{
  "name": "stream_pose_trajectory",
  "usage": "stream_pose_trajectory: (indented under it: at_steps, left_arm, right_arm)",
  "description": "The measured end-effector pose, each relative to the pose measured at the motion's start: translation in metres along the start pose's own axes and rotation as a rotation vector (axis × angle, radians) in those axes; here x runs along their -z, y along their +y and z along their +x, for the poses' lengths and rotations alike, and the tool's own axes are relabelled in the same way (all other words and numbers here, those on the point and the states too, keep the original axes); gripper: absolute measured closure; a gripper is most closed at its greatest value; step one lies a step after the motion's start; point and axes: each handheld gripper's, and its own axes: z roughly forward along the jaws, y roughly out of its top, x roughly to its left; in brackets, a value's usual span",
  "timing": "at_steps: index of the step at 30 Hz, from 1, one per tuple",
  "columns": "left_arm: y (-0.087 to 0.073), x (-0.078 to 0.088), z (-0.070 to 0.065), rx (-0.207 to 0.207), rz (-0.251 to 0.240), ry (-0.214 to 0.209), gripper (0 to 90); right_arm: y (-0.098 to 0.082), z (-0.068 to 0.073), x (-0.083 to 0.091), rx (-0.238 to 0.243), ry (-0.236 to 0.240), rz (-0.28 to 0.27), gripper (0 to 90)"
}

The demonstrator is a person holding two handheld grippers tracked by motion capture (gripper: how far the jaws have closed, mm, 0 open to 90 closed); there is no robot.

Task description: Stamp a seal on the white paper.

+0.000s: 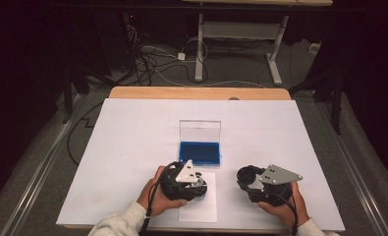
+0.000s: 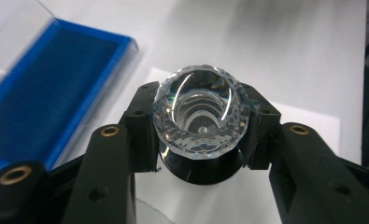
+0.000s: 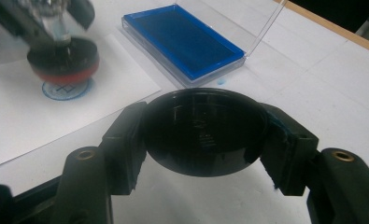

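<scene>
My left gripper [image 1: 195,186] [image 2: 201,128] is shut on the faceted clear knob [image 2: 201,109] of a round stamp [image 3: 63,56]. The stamp has a black body and a red underside. It hangs just above a small white paper sheet [image 1: 199,209] [image 3: 28,109], over a round blue imprint [image 3: 66,91]. My right gripper [image 1: 247,178] [image 3: 203,140] is shut on a round black cap [image 3: 203,133] [image 1: 247,175], held low over the table to the right of the sheet. An open blue ink pad [image 1: 200,153] [image 3: 184,42] [image 2: 42,93] lies behind the sheet.
The pad's clear lid [image 1: 200,130] [image 3: 266,23] stands upright at its far side. A white board [image 1: 132,142] covers the wooden table [image 1: 196,93]. A small blue smear [image 3: 221,81] marks the board near the pad. Cables and desk legs lie on the floor beyond.
</scene>
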Motion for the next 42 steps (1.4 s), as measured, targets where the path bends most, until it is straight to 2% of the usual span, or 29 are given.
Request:
stream_pose_trajectory:
  at_steps: [8,13,35,42]
  left_arm:
    - [0.006,0.025,0.005,0.009,-0.071,0.04,54.3]
    - [0.005,0.036,0.009,0.033,-0.11,0.059,54.3]
    - [-0.002,0.054,0.022,0.066,-0.158,0.083,54.3]
    - [-0.003,0.056,0.023,0.075,-0.166,0.088,54.3]
  right_arm:
    - [0.001,0.0,0.0,0.003,-0.003,-0.001,38.0]
    - [0.001,0.001,0.0,0.005,-0.003,-0.002,38.1]
    - [0.001,-0.001,-0.001,0.002,-0.001,0.0,38.1]
    - [0.001,-0.001,-0.002,0.0,-0.003,0.001,38.1]
